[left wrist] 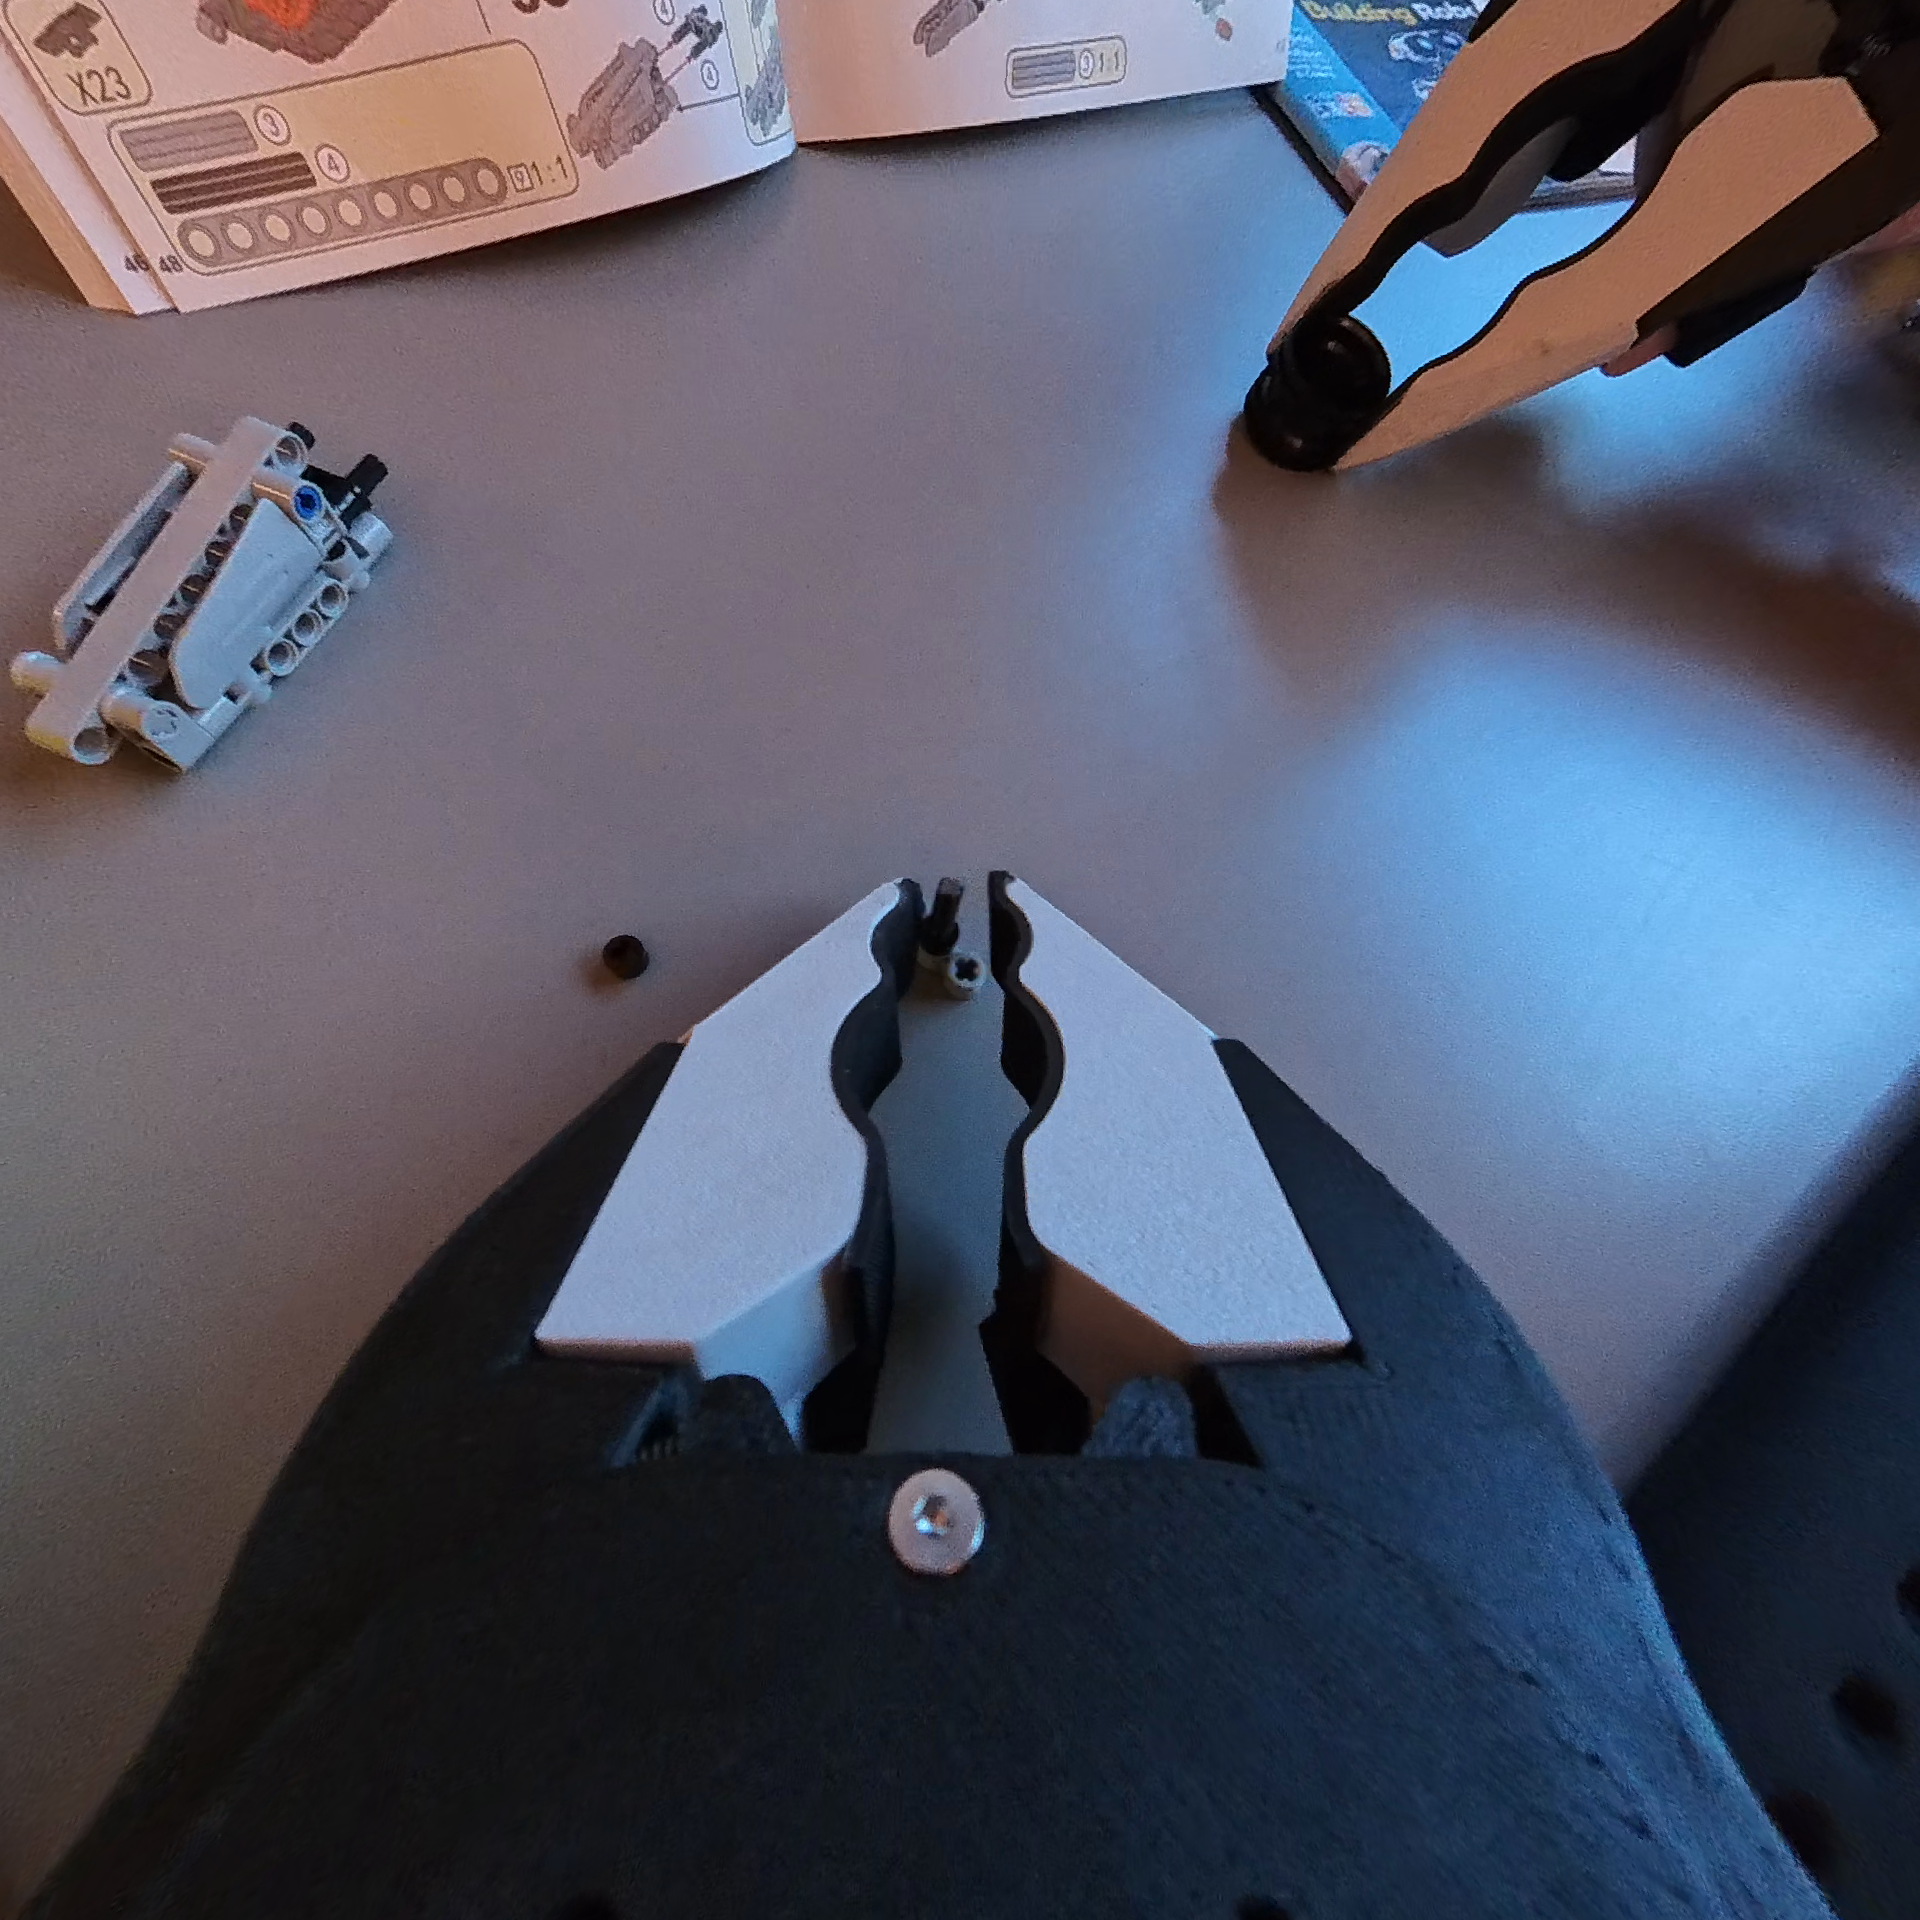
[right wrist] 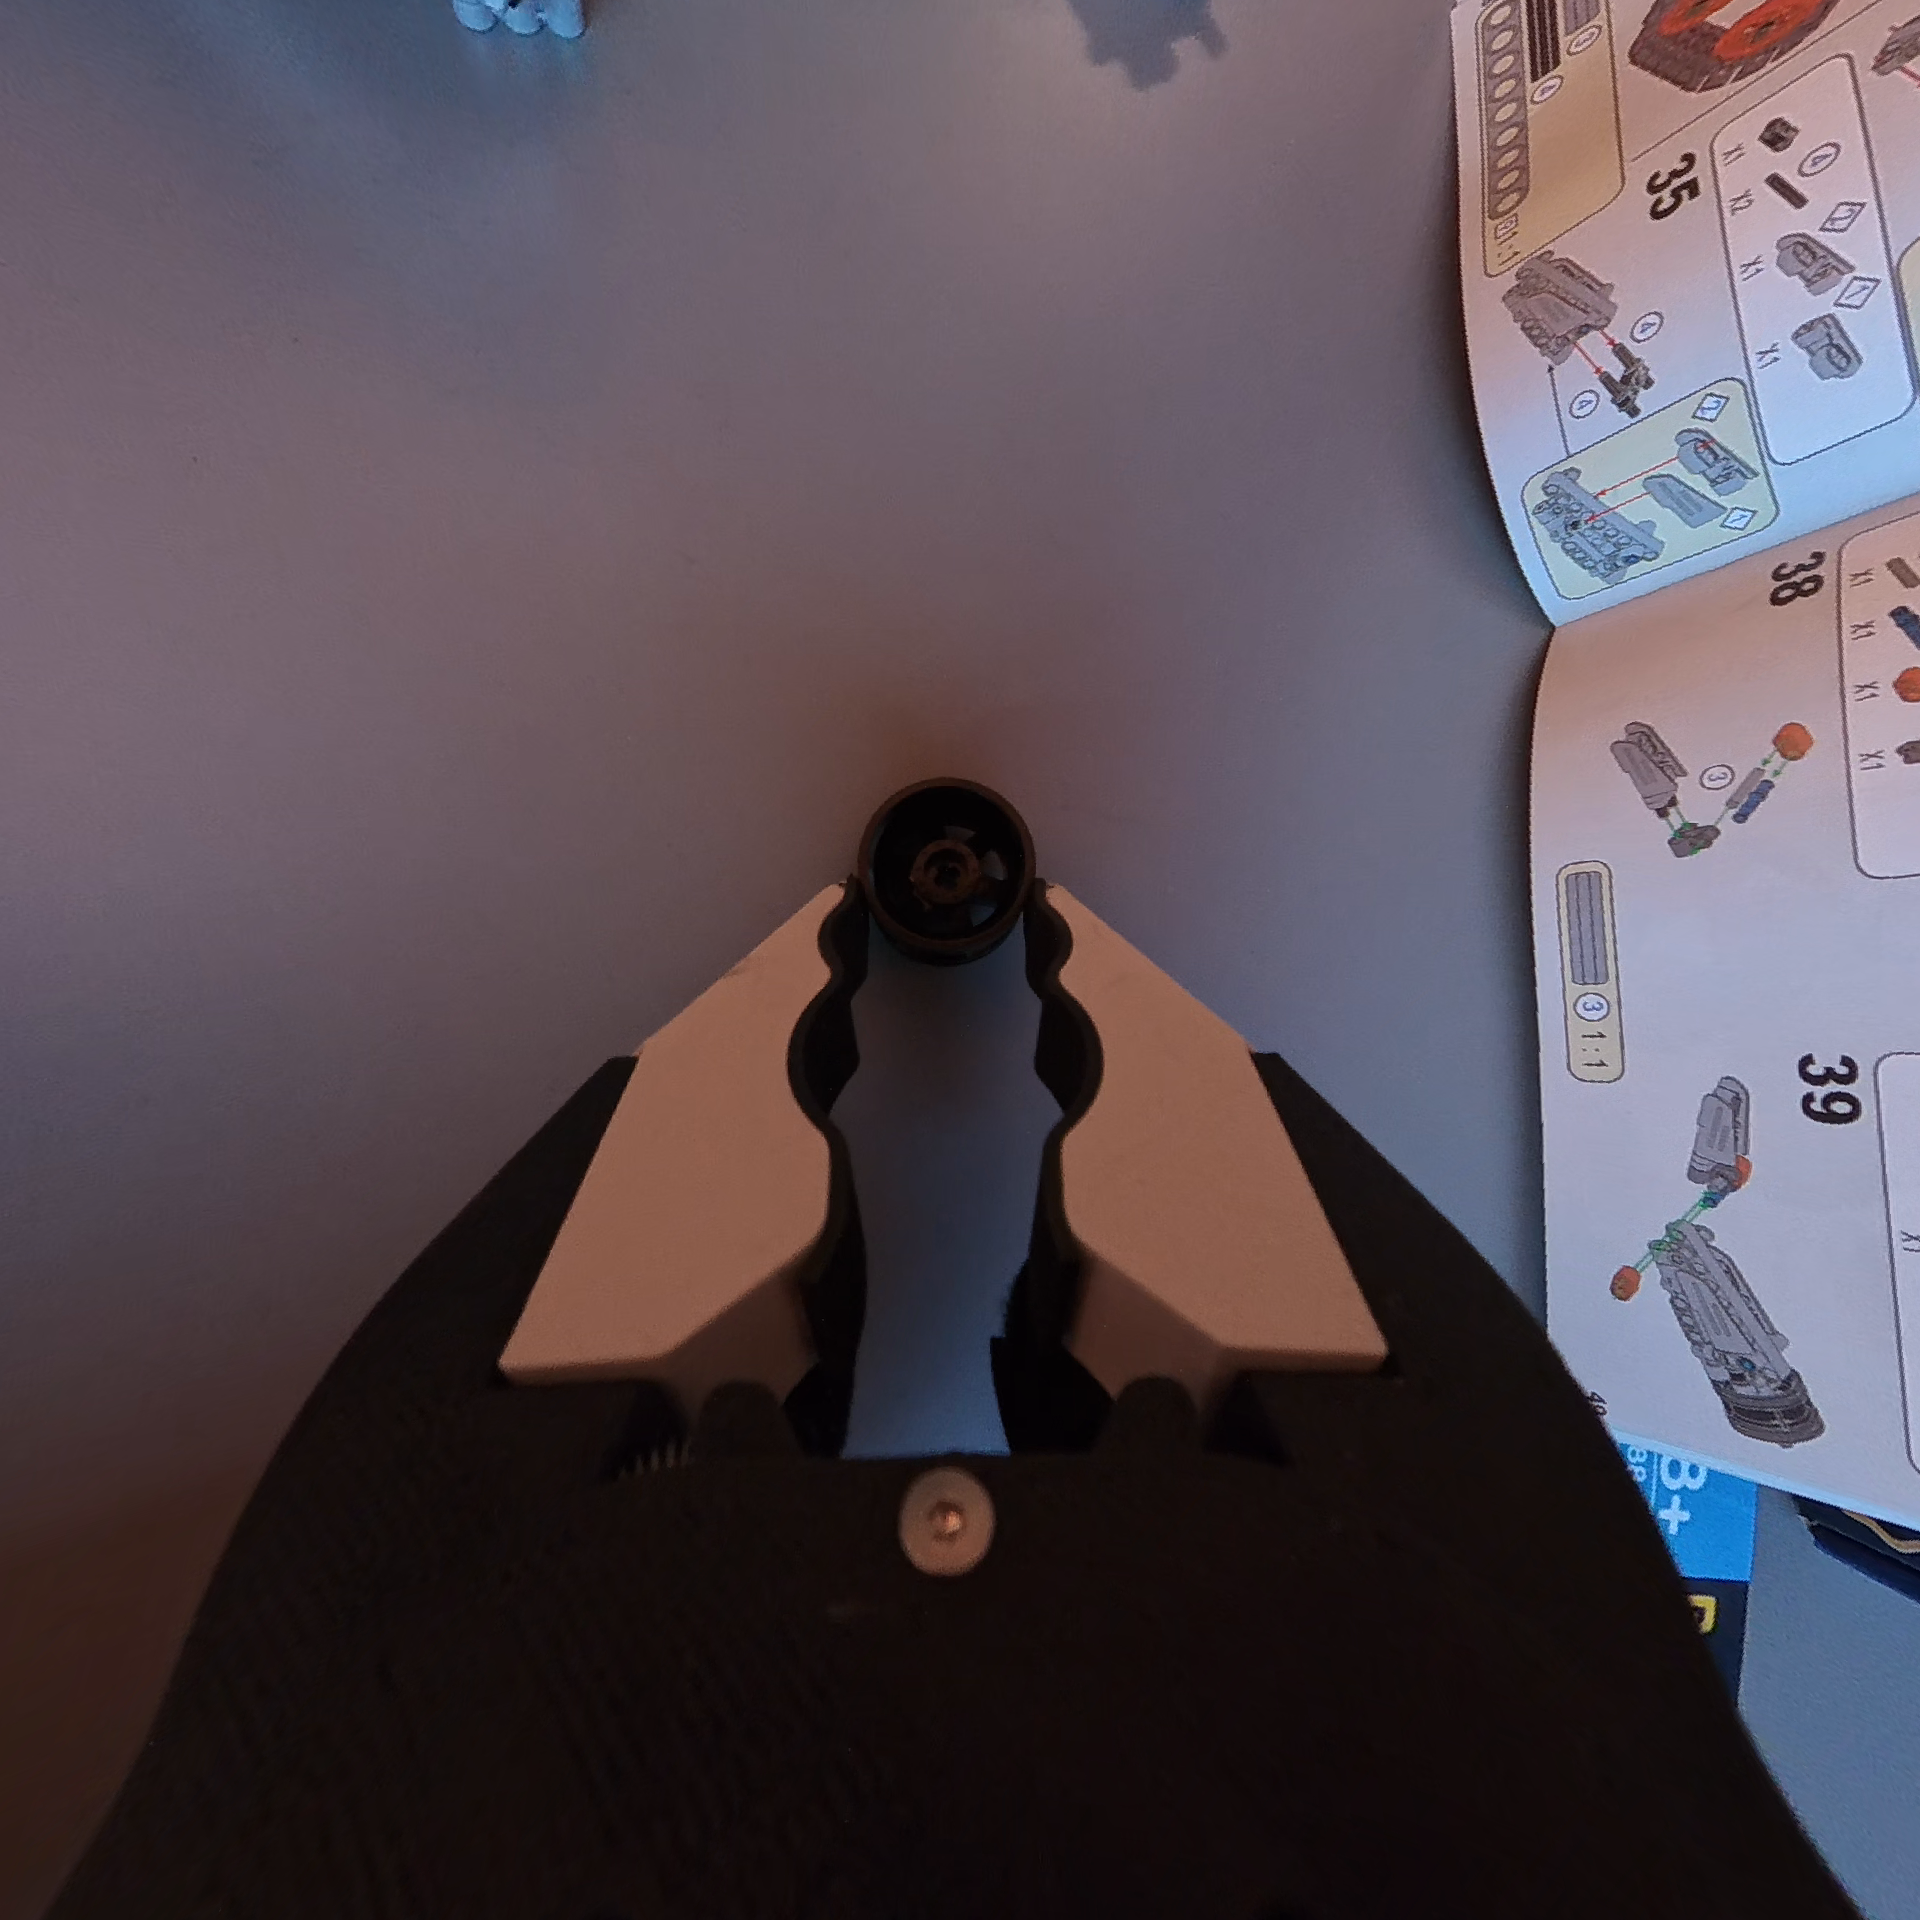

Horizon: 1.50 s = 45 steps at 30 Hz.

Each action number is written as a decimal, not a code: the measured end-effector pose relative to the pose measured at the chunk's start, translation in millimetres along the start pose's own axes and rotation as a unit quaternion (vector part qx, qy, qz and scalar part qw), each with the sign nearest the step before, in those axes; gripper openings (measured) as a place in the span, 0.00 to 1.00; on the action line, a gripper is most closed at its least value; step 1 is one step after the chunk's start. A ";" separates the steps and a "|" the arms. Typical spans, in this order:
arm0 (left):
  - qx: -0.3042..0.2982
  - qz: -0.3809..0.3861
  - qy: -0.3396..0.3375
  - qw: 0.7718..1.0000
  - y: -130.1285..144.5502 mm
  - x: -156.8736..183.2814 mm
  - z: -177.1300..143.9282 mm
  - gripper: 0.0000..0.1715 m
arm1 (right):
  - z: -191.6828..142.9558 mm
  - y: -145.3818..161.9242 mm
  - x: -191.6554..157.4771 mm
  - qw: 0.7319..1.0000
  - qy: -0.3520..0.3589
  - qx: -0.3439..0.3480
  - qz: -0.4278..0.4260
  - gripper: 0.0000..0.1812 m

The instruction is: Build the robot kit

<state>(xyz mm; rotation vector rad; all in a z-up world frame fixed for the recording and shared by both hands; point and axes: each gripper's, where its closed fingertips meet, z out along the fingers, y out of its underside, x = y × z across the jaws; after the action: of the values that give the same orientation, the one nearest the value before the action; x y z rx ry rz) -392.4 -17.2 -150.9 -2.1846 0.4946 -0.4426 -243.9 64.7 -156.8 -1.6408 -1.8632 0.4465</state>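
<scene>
My left gripper (left wrist: 953,891) is low over the grey table (left wrist: 935,623), its fingers a narrow gap apart. A small black pin with a grey bush (left wrist: 951,940) lies between the tips, close to the left finger and clear of the right one. My right gripper (right wrist: 945,896) is shut on a small black wheel hub (right wrist: 945,868), one fingertip on each side. In the left wrist view the right gripper (left wrist: 1314,400) shows at the upper right and holds the hub (left wrist: 1311,390) down on the table.
A grey brick assembly (left wrist: 208,592) lies at the left, its edge showing in the right wrist view (right wrist: 520,12). A tiny black bush (left wrist: 624,956) lies left of my left fingertips. An open instruction booklet (left wrist: 416,135) (right wrist: 1714,727) lies at the back beside a blue box (left wrist: 1351,94) (right wrist: 1694,1538). The left gripper's tips are roughly 20 centimeters from the right gripper's.
</scene>
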 end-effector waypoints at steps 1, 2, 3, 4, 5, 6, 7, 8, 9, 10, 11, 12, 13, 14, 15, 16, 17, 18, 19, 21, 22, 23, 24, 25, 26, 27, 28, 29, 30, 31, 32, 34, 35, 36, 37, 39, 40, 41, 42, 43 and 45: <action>0.000 0.004 -0.002 1.000 0.3 0.7 -0.2 0.07 | 0.0 0.1 0.0 1.000 0.000 0.000 -0.001 0.17; 0.000 0.007 -0.006 1.000 0.6 0.9 -0.5 0.08 | 0.0 0.1 0.0 1.000 0.000 0.000 -0.001 0.17; 0.000 0.011 -0.012 1.000 0.9 0.9 -0.8 0.08 | 0.0 0.0 0.0 1.000 0.000 0.000 -0.001 0.17; 0.000 0.014 -0.017 1.000 1.2 0.9 -1.0 0.09 | 0.0 0.0 0.0 1.000 0.000 0.000 -0.001 0.17; 0.000 0.018 -0.023 1.000 1.5 1.2 -1.3 0.10 | 0.1 0.1 0.0 1.000 0.000 0.000 -0.001 0.17; 0.000 0.020 -0.031 0.999 2.0 1.4 -1.7 0.11 | 0.1 0.1 0.0 1.000 0.000 0.000 -0.001 0.17; -0.001 0.022 -0.038 0.999 2.5 1.8 -2.1 0.13 | 0.1 0.1 0.1 1.000 -0.001 0.001 0.000 0.17; -0.001 0.023 -0.045 0.999 3.1 2.3 -2.6 0.14 | 0.1 0.1 0.1 1.000 -0.002 0.001 0.001 0.17; -0.001 0.026 -0.054 0.998 3.8 2.7 -3.3 0.17 | 0.1 0.1 0.2 1.000 -0.002 0.002 0.001 0.17; -0.004 0.033 -0.064 0.997 4.8 2.4 -4.0 0.18 | 0.1 0.2 0.2 1.000 -0.003 0.002 0.002 0.17; -0.007 0.044 -0.079 0.996 5.9 1.0 -4.8 0.19 | 0.2 0.2 0.1 1.000 -0.003 0.002 0.003 0.17; -0.011 0.058 -0.092 0.994 7.0 -0.6 -5.5 0.18 | 0.2 0.2 0.1 1.000 -0.003 0.003 0.003 0.17; -0.012 0.073 -0.105 0.992 7.4 -2.3 -5.6 0.17 | 0.2 0.3 0.2 1.000 -0.004 0.003 0.003 0.17; -0.014 0.084 -0.116 0.990 7.6 -4.2 -5.6 0.16 | 0.3 0.3 0.2 1.000 -0.004 0.003 0.004 0.17; -0.018 0.092 -0.125 0.988 7.8 -5.9 -5.5 0.16 | 0.3 0.3 0.2 1.000 -0.004 0.003 0.005 0.17; -0.021 0.095 -0.130 0.987 7.7 -6.7 -5.4 0.17 | 0.3 0.3 0.2 1.000 -0.004 0.003 0.005 0.17; -0.021 0.092 -0.129 0.987 7.5 -6.2 -4.9 0.18 | 0.3 0.4 0.2 1.000 -0.003 0.003 0.004 0.17; -0.018 0.084 -0.124 0.989 7.3 -5.3 -5.0 0.18 | 0.2 0.3 0.2 1.000 -0.003 0.002 0.004 0.17; -0.016 0.075 -0.119 0.990 7.3 -5.2 -5.7 0.18 | 0.2 0.3 0.2 1.000 -0.003 0.002 0.004 0.17; -0.012 0.056 -0.110 0.992 7.7 -6.4 -8.2 0.17 | 0.2 0.2 0.2 1.000 -0.002 0.001 0.003 0.17; -0.010 0.050 -0.105 0.993 8.0 -6.8 -9.3 0.16 | 0.2 0.2 0.2 1.000 -0.002 0.001 0.003 0.17; -0.009 0.046 -0.102 0.994 8.5 -7.4 -10.6 0.14 | 0.3 0.1 0.3 1.000 -0.002 0.001 0.003 0.17; -0.010 0.043 -0.102 0.994 9.2 -8.1 -12.0 0.14 | 0.3 0.1 0.2 1.000 -0.002 0.001 0.004 0.17; -0.012 0.041 -0.103 0.994 10.2 -8.3 -13.1 0.14 | 0.3 0.2 0.2 1.000 -0.003 0.002 0.004 0.17; -0.014 0.041 -0.104 0.994 11.3 -8.2 -14.3 0.14 | 0.3 0.2 0.3 1.000 -0.003 0.002 0.004 0.17; -0.016 0.040 -0.105 0.994 12.4 -7.2 -15.3 0.15 | 0.3 0.2 0.2 1.000 -0.003 0.002 0.004 0.17; -0.016 0.041 -0.106 0.993 13.5 -6.1 -16.4 0.15 | 0.3 0.2 0.3 1.000 -0.003 0.002 0.004 0.17; -0.016 0.045 -0.108 0.993 14.0 -5.0 -17.5 0.15 | 0.3 0.2 0.3 1.000 -0.003 0.002 0.004 0.17; -0.012 0.052 -0.111 0.992 13.0 -4.1 -19.1 0.16 | 0.3 0.2 0.2 1.000 -0.004 0.003 0.005 0.17; -0.006 0.061 -0.118 0.991 10.8 -3.6 -20.9 0.15 | 0.4 0.1 0.3 1.000 -0.004 0.003 0.005 0.17; -0.003 0.068 -0.126 0.990 8.9 -3.7 -22.6 0.14 | 0.4 0.1 0.3 1.000 -0.004 0.003 0.005 0.17; -0.014 0.076 -0.129 0.989 10.7 -3.2 -21.5 0.14 | 0.4 0.0 0.3 1.000 -0.004 0.003 0.004 0.17; -0.025 0.075 -0.125 0.989 13.9 -3.1 -19.3 0.15 | 0.4 0.1 0.3 1.000 -0.004 0.003 0.005 0.17; -0.033 0.073 -0.123 0.989 16.1 -3.7 -17.6 0.15 | 0.5 0.0 0.3 1.000 -0.005 0.004 0.006 0.17; -0.032 0.071 -0.121 0.990 15.6 -3.6 -17.2 0.14 | 0.6 -0.1 0.3 1.000 -0.005 0.004 0.007 0.17; -0.022 0.063 -0.112 0.991 12.8 -2.3 -18.9 0.12 | 0.7 -0.2 0.3 1.000 -0.005 0.005 0.008 0.17; -0.018 0.056 -0.107 0.993 12.4 -2.0 -20.0 0.10 | 0.7 -0.2 0.3 1.000 -0.004 0.005 0.007 0.17; -0.015 0.050 -0.100 0.994 12.5 -1.2 -20.5 0.05 | 0.7 -0.2 0.2 1.000 -0.004 0.004 0.007 0.17; -0.013 0.045 -0.094 0.994 12.5 -0.8 -20.9 0.01 | 0.7 -0.2 0.3 1.000 -0.004 0.004 0.006 0.17; -0.012 0.040 -0.095 0.995 12.3 -2.0 -21.3 0.01 | 0.7 -0.3 0.3 1.000 -0.004 0.004 0.006 0.17; -0.013 0.038 -0.100 0.994 11.9 -4.3 -21.4 0.01 | 0.6 -0.3 0.3 1.000 -0.003 0.003 0.005 0.17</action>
<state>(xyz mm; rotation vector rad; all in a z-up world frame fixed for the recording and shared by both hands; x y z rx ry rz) -408.5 -36.0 -148.4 -2.1976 0.4724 -0.1748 -244.5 65.0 -157.0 -1.6466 -1.8570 0.4621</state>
